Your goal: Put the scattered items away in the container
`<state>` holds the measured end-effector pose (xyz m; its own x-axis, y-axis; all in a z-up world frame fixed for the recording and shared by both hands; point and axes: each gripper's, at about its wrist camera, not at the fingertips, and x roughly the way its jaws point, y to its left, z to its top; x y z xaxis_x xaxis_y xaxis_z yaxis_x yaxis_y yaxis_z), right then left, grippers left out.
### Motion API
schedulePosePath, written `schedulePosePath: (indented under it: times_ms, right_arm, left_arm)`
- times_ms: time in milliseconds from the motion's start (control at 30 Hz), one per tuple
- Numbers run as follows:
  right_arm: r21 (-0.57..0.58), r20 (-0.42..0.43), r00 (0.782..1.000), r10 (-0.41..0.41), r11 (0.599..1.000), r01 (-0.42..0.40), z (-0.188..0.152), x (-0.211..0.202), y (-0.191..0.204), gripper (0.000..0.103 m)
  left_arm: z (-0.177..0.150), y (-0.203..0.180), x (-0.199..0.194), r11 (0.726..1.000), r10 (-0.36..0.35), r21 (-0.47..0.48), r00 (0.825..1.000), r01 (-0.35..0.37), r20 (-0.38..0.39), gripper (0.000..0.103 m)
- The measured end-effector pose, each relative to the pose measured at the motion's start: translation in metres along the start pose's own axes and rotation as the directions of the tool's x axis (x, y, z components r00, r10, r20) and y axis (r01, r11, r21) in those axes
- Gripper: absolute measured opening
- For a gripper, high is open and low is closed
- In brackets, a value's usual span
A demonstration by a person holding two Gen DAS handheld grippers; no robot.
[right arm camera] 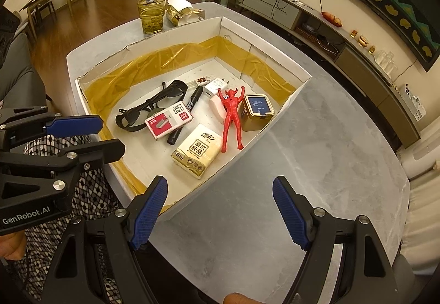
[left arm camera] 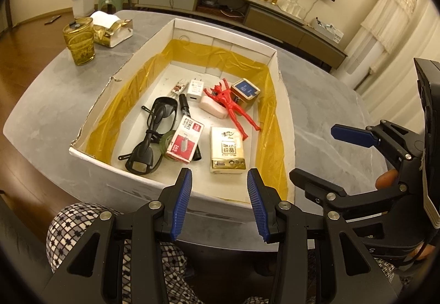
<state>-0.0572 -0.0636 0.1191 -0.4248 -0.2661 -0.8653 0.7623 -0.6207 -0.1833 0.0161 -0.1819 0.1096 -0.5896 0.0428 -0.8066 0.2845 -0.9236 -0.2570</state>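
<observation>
Since both grippers hang empty over the near edge of the big white cardboard box with yellow plastic lining (left arm camera: 176,26), the tidying looks almost done, or all done. The left gripper (left arm camera: 219,203) has its blue pads standing wide apart with nothing between them, and the right gripper (right arm camera: 220,214) is wide too and holds nothing. Inside the box lie the small things: the black sunglasses (left arm camera: 154,136), the red and white staple box (left arm camera: 184,143), the black marker pen (left arm camera: 184,106), the white plug charger (left arm camera: 195,91), the pink soap bar (left arm camera: 213,110), the red plastic toy figure (left arm camera: 233,108), the gold square tin with a blue lid (left arm camera: 245,95) and the cream tissue pack (left arm camera: 227,150). They sit close together on the white bottom, some touching. The grey stone table (right arm camera: 316,155) beside the box looks bare on the right. Only a yellow patterned glass cup (left arm camera: 79,40) and a gold and white tissue holder (left arm camera: 112,30) stand on the table behind the box, and I think they belong there. Next, I would look around the table for any little thing left out. If there is one, a gripper must reach for it, close on it and carry it over the box wall.
</observation>
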Motion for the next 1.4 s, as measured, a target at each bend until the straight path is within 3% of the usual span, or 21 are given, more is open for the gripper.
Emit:
schedulePosePath:
  times_ms: [1400]
  right_arm:
    - [-0.025,-0.022,1.000,-0.001,1.000,0.000,-0.009,0.005,0.015,0.080]
  left_arm:
    - [-0.011,-0.001,-0.005,1.000,-0.007,-0.010,1.000,0.007,-0.004,0.044]
